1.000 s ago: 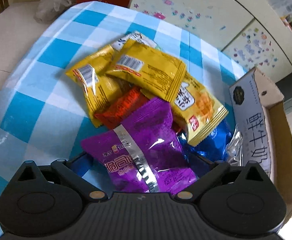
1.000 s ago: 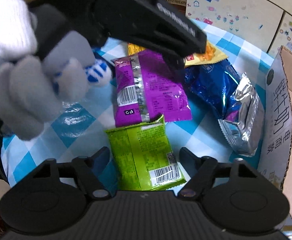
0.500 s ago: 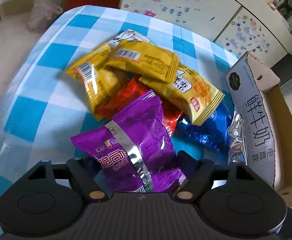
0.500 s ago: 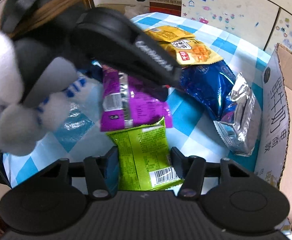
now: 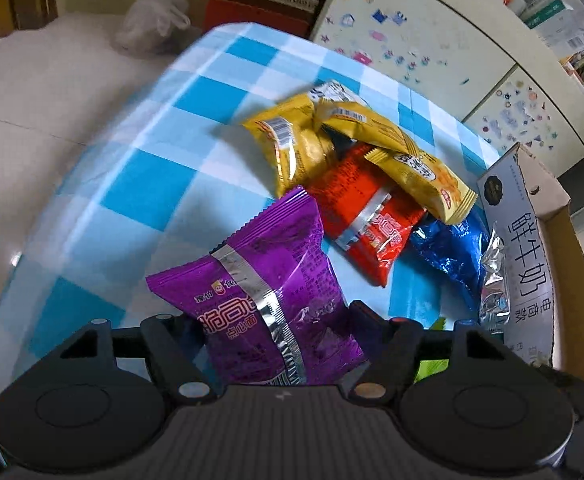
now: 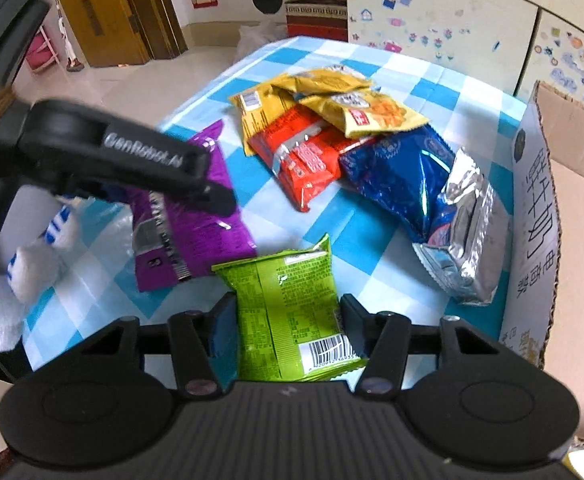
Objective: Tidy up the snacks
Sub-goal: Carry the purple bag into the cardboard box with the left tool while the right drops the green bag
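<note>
Purple packet (image 5: 276, 300) clamped in left gripper (image 5: 280, 320), green packet (image 6: 292, 312) in right gripper (image 6: 288, 312).

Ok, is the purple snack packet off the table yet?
Off, lifted: the purple foil snack packet hangs gripped in the left tool, clear of the checked tablecloth.
</note>
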{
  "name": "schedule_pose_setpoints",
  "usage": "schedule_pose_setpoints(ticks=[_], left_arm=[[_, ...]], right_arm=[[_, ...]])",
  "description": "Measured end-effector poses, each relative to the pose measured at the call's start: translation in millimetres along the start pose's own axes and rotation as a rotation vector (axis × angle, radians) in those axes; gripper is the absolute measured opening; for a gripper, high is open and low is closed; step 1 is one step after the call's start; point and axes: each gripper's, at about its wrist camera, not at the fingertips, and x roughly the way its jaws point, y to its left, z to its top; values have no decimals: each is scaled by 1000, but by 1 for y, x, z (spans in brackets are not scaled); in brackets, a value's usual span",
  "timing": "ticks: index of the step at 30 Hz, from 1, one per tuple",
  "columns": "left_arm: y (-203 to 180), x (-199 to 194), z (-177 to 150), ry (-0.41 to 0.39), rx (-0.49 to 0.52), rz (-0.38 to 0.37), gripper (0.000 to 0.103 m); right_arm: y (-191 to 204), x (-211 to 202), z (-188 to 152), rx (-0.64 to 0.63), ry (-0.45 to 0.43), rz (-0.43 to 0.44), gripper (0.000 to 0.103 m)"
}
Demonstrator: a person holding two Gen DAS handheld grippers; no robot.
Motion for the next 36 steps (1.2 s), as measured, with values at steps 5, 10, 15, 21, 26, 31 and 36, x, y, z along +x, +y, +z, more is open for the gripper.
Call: schedule_pose_setpoints(ticks=[5,10,15,21,26,31,36], left_arm=[[4,-14,-11,-22,-11,-2,77],[3,-23,-19,-35,-13,7,77],[3,-36,-22,-57,-32,1,77],[-4,-53,-22,-94,-32,0,77],[-17,-62,-19,-115,-19,-10,77],[-41,-70,-15,-136,20,-34,77],[-72,-74,-13,-150,71,-72,77]], right_arm=[[1,-9,2,17,-29,11,56],[2,-19,4,33,-57,27,56],[-1,-29,6,56,-89,25,56],[-6,-48,13,101,-140,22,56],[-18,-66,18,149,-185,-7,56],[-37,-86,23,209,-234,-42,56],[-64,-109,26,292,-296,-72,56]])
